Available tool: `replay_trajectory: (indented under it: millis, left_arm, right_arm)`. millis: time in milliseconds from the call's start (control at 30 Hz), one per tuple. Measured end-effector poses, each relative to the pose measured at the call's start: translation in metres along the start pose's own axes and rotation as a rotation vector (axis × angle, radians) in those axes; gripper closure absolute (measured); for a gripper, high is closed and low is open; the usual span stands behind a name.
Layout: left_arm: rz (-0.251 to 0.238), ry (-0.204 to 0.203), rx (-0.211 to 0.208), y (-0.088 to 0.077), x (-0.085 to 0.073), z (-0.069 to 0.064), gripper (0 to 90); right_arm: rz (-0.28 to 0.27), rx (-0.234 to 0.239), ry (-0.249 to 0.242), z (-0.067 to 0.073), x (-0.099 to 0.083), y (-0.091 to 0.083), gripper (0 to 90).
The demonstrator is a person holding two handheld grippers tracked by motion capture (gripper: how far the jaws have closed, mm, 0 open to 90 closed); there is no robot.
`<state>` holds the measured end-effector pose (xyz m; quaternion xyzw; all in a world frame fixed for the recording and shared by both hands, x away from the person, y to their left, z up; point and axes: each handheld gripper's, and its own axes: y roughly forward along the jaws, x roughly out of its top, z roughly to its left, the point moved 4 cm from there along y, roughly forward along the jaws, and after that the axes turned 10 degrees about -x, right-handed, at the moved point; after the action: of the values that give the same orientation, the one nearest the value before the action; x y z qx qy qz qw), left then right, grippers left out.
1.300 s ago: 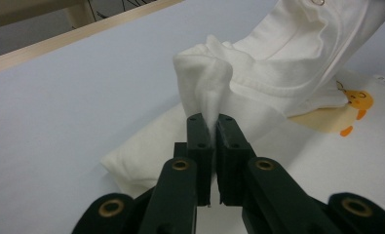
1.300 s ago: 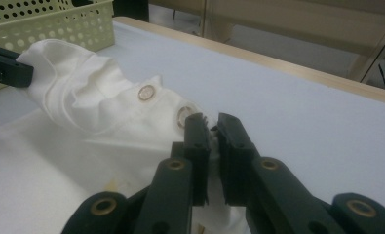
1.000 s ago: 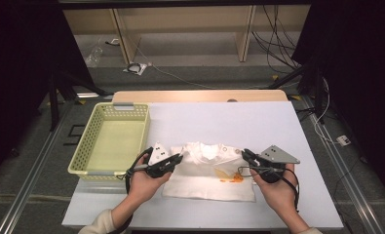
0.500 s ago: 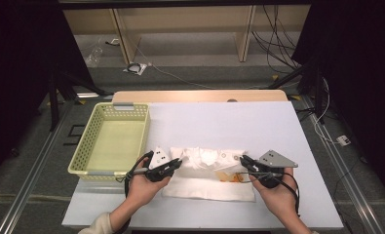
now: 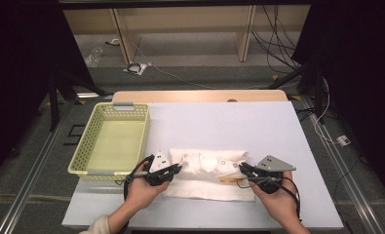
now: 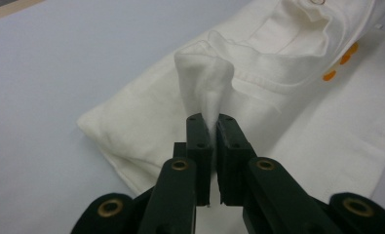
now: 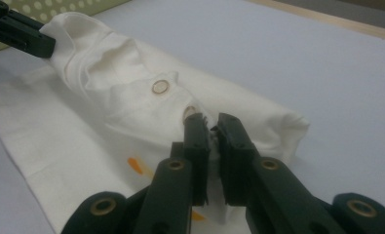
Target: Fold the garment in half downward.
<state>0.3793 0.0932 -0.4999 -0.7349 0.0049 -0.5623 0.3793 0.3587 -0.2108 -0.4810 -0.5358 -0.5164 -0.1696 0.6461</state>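
A white garment (image 5: pixel 207 173) with orange marks and snap buttons lies folded on the white table (image 5: pixel 219 126) near its front edge. My left gripper (image 5: pixel 177 168) is shut on a pinched fold of the white garment (image 6: pixel 258 73) at its left end; my left gripper (image 6: pixel 213 122) lifts that fold into a peak. My right gripper (image 5: pixel 242 168) is shut on the garment's right end. In the right gripper view my right gripper (image 7: pixel 210 123) pinches cloth of the garment (image 7: pixel 131 92) beside a snap button (image 7: pixel 160 87), and the left gripper's jaws (image 7: pixel 19 31) hold the far end.
A pale yellow perforated basket (image 5: pixel 113 139) stands on the table's left side, close to my left hand. The table's wooden back edge (image 5: pixel 200 95) lies beyond. Cables trail on the floor behind the table.
Both grippers have drawn toward the table's front edge with the garment's folded top layer, which now lies lower and narrower.
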Motion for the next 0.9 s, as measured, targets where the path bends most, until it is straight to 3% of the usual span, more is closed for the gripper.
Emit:
replay_trajectory:
  millis: [533,900]
  left_arm:
    - [0.104,-0.029,-0.037,-0.002,-0.018,-0.007,77.4]
    - [0.116,-0.054,-0.034,-0.017,-0.023,-0.014,67.4]
  right_arm:
    - [0.126,0.076,0.008,0.006,-0.017,0.000,82.0]
    - [0.182,0.109,0.011,0.009,-0.030,-0.007,80.6]
